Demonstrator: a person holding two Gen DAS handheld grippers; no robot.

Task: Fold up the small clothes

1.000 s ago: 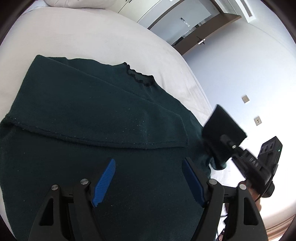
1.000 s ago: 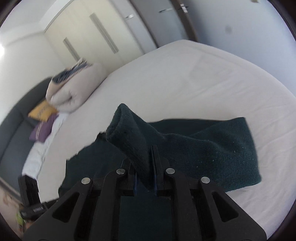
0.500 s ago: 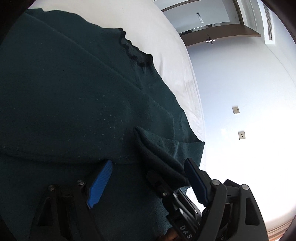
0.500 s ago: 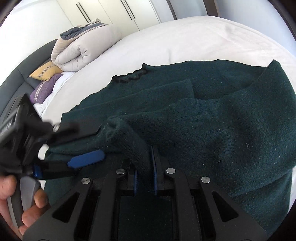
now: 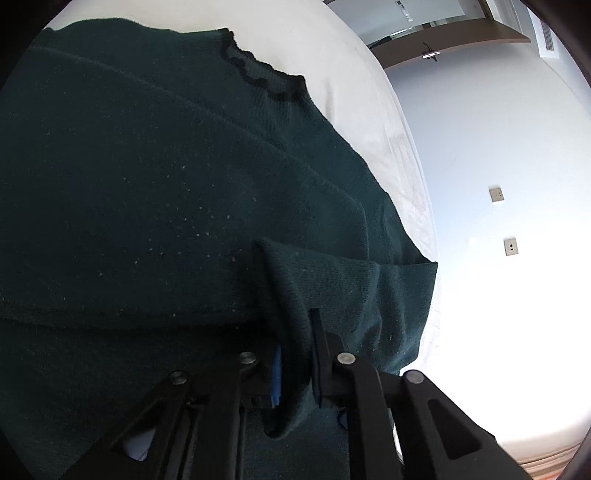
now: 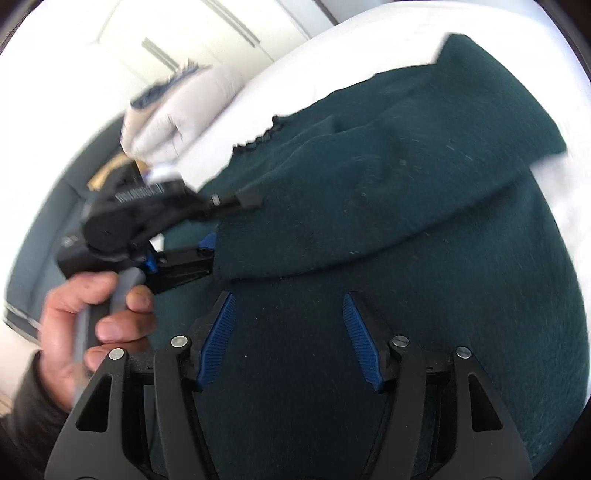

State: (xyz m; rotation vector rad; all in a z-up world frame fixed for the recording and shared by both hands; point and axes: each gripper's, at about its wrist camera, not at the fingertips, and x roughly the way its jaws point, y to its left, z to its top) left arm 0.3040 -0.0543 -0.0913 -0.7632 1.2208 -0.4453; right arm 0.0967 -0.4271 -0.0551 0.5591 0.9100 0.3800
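Observation:
A dark green knit sweater (image 5: 155,177) lies on a white bed (image 5: 332,62), its frilled collar (image 5: 258,79) at the far side. One sleeve (image 5: 343,284) is folded across the body. My left gripper (image 5: 295,350) is shut on the end of that sleeve. In the right wrist view the sweater (image 6: 406,229) fills the frame, and my right gripper (image 6: 288,321) is open and empty just above it. The left gripper (image 6: 210,254) shows there at the left, clamped on the sleeve edge and held by a hand.
A rolled pale duvet (image 6: 177,107) and cushions lie at the head of the bed. White wardrobes (image 6: 207,40) stand behind. A wall with sockets (image 5: 496,194) and a doorway (image 5: 443,33) lie beyond the bed's far edge.
The sleeve passed from my right gripper to my left: the left closed on the sleeve end, the right opened and drew back. The sleeve now lies across the sweater body.

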